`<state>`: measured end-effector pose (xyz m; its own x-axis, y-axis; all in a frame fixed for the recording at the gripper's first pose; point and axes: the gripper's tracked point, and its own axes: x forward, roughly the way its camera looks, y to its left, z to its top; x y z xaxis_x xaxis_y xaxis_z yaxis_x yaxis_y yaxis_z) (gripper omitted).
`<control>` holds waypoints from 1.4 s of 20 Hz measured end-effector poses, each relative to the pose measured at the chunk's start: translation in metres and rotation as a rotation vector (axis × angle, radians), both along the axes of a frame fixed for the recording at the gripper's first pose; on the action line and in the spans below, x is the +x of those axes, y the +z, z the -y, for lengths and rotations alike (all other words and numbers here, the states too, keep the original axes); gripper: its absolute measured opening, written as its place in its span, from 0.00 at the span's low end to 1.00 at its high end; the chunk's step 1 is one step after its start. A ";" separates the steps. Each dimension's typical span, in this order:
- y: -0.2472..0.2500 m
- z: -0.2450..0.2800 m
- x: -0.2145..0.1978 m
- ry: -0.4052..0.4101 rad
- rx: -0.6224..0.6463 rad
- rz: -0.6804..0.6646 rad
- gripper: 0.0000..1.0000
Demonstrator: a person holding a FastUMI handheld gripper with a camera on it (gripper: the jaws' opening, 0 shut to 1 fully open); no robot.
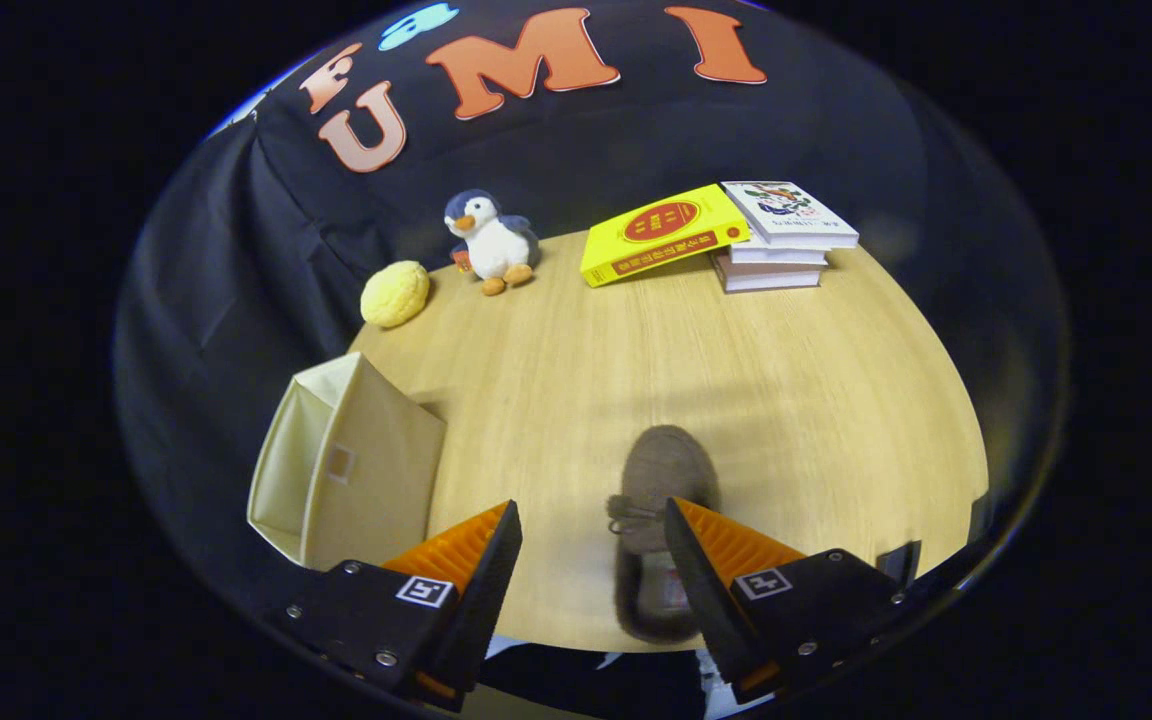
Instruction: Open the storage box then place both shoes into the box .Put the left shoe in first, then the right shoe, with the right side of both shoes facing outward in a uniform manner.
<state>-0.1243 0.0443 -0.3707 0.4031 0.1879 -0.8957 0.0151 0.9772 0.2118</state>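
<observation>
A brown lace-up shoe (661, 480) lies on the wooden table (736, 380), toe pointing away, its opening toward me. My gripper (591, 525) is open above it. The shoe lies under the right finger (696, 545), which covers part of its opening; the left finger stands apart over bare wood. A beige fabric storage box (356, 465) stands at the table's left edge, just beyond the left finger, its top open. I cannot see inside it from here. One shoe is in view.
At the back of the table sit a yellow sponge-like ball (395, 293), a plush penguin (489, 241), and a stack of books (781, 245) with a yellow book (658, 233) leaning on it. The table's front edge runs just under the fingers.
</observation>
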 end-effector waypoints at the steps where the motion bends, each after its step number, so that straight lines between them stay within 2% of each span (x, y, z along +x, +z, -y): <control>1: -0.007 0.008 -0.008 0.010 -0.009 -0.014 0.85; 4: -0.031 0.026 -0.027 0.044 -0.021 -0.042 0.79; 10: -0.077 0.043 -0.037 0.141 -0.064 -0.088 0.64; 13: -0.101 0.050 -0.031 0.145 -0.109 -0.081 0.49; 17: -0.118 0.056 -0.022 0.064 -0.109 -0.078 0.23; 19: -0.119 0.059 -0.021 0.026 -0.101 -0.082 0.15; 23: -0.115 0.061 -0.025 -0.064 -0.043 -0.142 0.05; 28: -0.073 0.054 -0.016 -0.119 -0.040 -0.107 0.04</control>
<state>-0.1402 -0.0095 -0.4435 0.3219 0.1076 -0.9407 0.1515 0.9749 0.1634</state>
